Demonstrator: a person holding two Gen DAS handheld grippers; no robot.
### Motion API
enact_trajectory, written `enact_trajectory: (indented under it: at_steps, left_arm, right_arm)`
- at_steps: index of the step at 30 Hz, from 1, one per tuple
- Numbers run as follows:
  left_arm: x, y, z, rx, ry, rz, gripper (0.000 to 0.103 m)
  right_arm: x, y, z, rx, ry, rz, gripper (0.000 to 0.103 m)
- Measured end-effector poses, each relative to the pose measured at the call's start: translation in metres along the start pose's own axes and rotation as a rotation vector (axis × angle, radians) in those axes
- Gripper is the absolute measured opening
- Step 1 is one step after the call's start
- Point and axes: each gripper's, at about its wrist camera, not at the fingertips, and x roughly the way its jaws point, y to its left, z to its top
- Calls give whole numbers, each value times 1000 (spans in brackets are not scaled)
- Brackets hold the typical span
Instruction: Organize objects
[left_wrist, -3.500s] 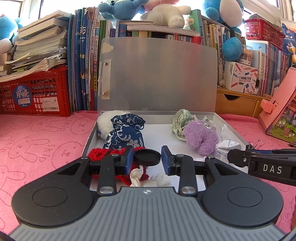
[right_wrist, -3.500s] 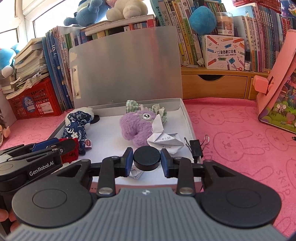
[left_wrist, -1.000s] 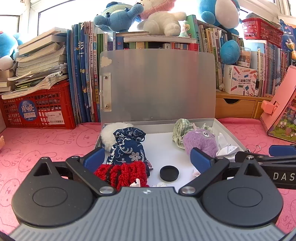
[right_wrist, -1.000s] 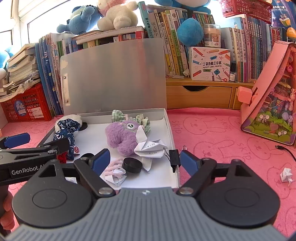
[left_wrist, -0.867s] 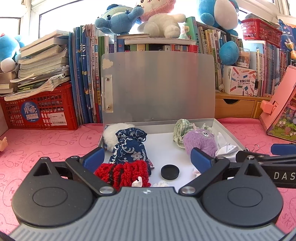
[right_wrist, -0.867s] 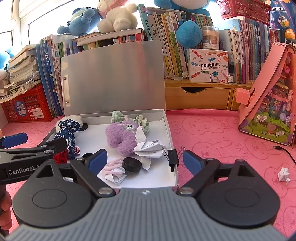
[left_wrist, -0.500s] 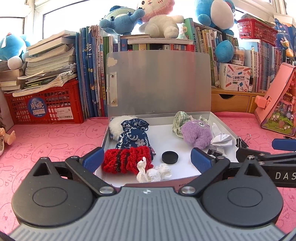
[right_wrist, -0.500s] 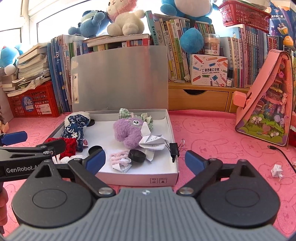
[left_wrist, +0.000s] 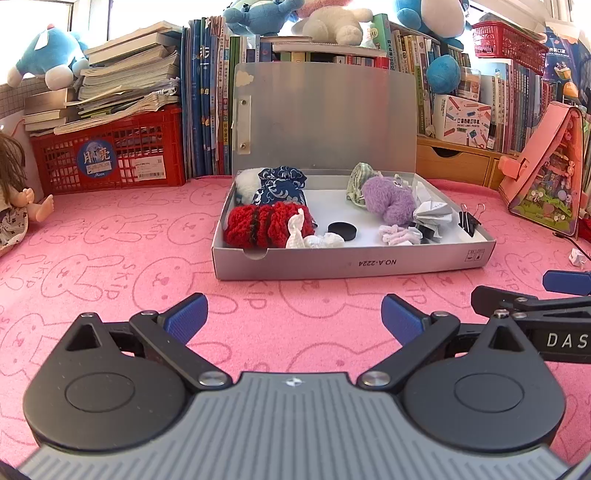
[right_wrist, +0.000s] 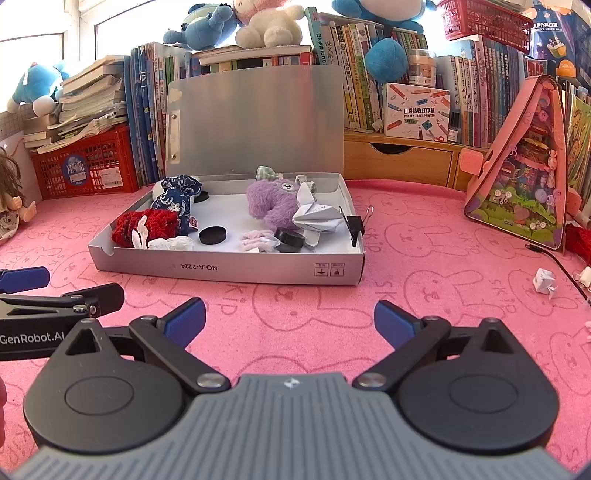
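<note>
Two grippers hover over the pink mat (left_wrist: 110, 266), short of the grey box's (left_wrist: 351, 264) near wall. The left gripper (left_wrist: 293, 319) has its jaws spread wide with nothing between them; the right gripper (right_wrist: 288, 317) is opening its jaws, also empty. Inside the box, whose lid stands open, a black disc (left_wrist: 342, 231) lies mid-floor, a red knit piece (left_wrist: 258, 223) sits in the near left corner and a purple plush (left_wrist: 388, 199) sits toward the far right.

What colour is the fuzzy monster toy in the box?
Purple. The fuzzy monster toy shows best in the right wrist view, lying in the grey box.
</note>
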Motion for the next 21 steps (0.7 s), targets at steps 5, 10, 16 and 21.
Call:
enact_trajectory:
  at_steps: [5,10,16,21]
  left_arm:
    - [-4,5,-17,-8,36,6,102]
    - [-2,12,-29,-25,72,18,102]
    - [4,15,-32,-37,112,18,103]
    - [6,11,-31,-21,121,30,103]
  right_arm:
    - [-2,3,-15,-13,25,-8,101]
    - [0,7,-28,-32,55,-16,102]
    - [6,5,-34,-13,87,-28,103]
    - [9,4,-35,-7,101,-24,103]
